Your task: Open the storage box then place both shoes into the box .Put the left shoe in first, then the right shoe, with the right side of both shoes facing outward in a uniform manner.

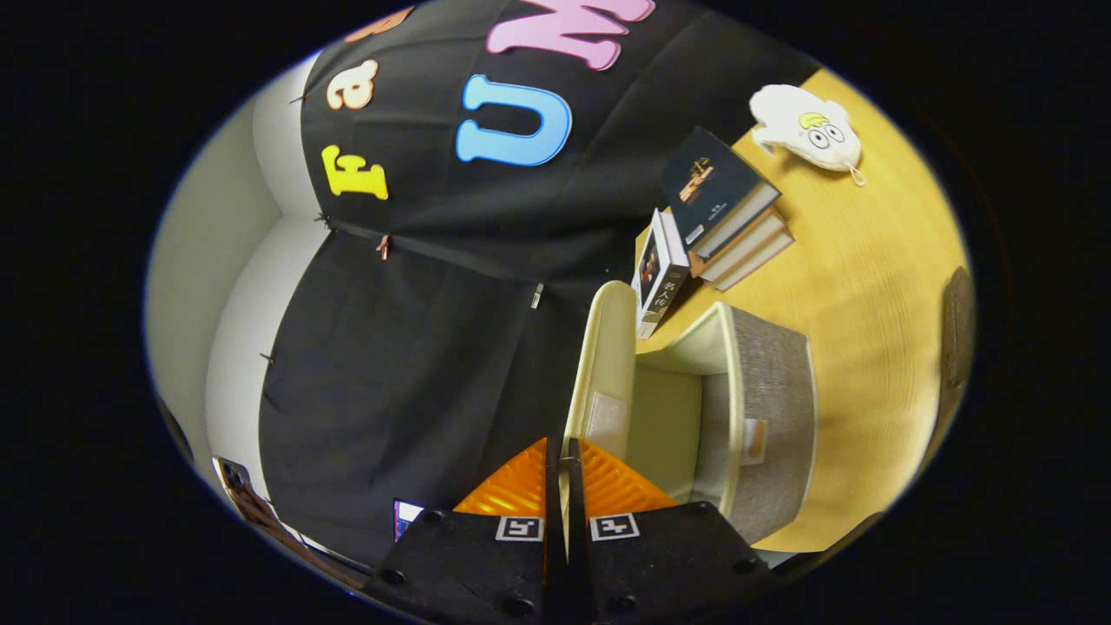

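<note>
So the gripper (562, 469) has its fingers clenched on the edge of the storage box's lid (601, 365) — both of them press on that thin cream panel, and the lid stands swung up, roughly on end. The storage box (768, 408) sits just right of the fingers on the wooden table (868, 286), a grey fabric thing with a cream lining, and its inside looks empty from here.

My read: the opening step is nearly done. To finish it well I'd carry the lid fully past upright so it stays open by itself, then let go gently rather than snapping the fingers apart — otherwise it may flop back over the opening.

Around it: a stack of books (725, 208) lies farther off beyond the box, with one more book (657, 273) standing on edge right by the far end of the lid. That one's the snag, I think — a lid pushed too far could knock it over. A white plush toy (807, 126) sits well beyond the books. Something dark shows at the far right of the table; can't tell if it's a shoe.
</note>
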